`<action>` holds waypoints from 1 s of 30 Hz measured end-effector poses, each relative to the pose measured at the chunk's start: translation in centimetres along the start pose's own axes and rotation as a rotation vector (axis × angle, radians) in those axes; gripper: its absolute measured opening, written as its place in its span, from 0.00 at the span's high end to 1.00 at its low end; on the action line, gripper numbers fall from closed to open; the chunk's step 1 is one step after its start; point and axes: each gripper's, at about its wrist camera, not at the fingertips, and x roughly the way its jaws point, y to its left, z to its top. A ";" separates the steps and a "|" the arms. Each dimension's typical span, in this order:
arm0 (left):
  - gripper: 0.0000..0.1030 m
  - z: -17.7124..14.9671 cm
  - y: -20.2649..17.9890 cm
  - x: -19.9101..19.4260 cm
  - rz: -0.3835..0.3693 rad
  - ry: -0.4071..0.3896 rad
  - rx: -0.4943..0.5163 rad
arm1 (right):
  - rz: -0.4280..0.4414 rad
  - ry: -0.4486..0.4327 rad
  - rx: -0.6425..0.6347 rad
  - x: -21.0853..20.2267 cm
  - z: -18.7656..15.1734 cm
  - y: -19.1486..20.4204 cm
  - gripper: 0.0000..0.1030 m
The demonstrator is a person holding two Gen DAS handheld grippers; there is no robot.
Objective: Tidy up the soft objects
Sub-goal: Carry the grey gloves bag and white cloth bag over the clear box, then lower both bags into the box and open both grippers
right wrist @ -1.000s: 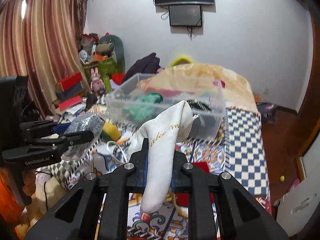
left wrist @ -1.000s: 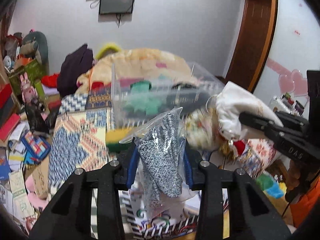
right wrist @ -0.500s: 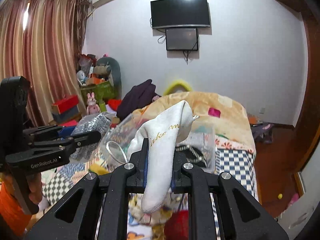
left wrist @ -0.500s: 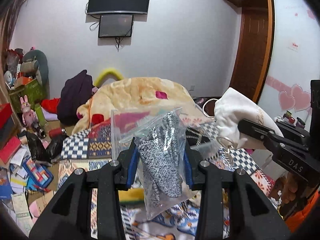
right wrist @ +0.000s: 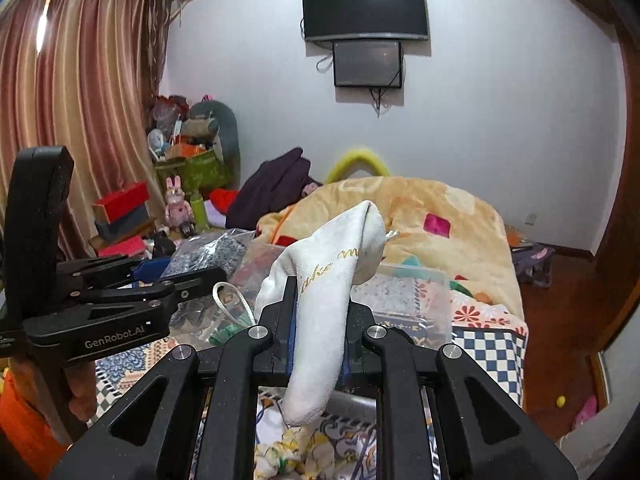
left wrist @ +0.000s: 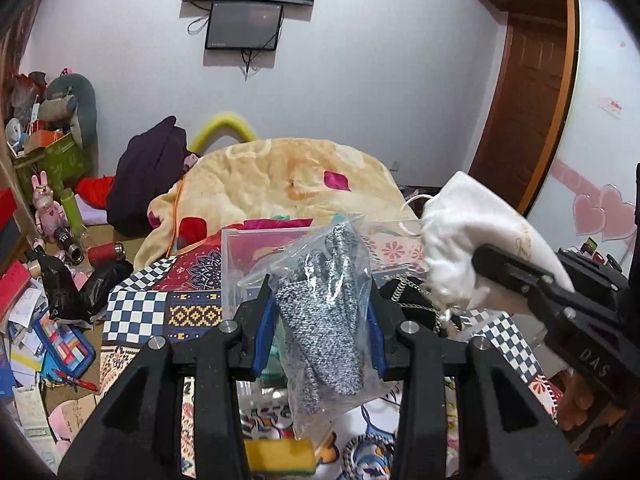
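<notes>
The left gripper (left wrist: pixel 320 316) is clamped on a bagged grey glove (left wrist: pixel 324 316), the right gripper (right wrist: pixel 320 320) on a white pouch (right wrist: pixel 324 300); both hang above the clear bin (right wrist: pixel 404 296), probably for dropping in.

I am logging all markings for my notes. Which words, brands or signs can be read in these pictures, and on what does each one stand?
"GenRobot.AI": white print on the side of the black left gripper.
"DAS": raised letters on the side of the black right gripper.
"uke m": part of gold script on the white fabric pouch; the rest is hidden.
Floor papers and boxes: too small to read.
</notes>
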 end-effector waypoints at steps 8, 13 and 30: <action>0.62 -0.6 -0.3 4.4 0.045 0.101 0.037 | -0.015 0.125 -0.051 3.9 -0.8 0.4 0.86; 0.62 -1.1 -0.4 6.0 0.068 0.134 0.054 | -0.028 0.191 -0.079 5.2 -1.6 0.4 0.86; 0.36 -0.8 -0.6 2.2 0.042 0.069 0.040 | -0.073 0.148 -0.132 2.1 -0.6 -0.1 0.58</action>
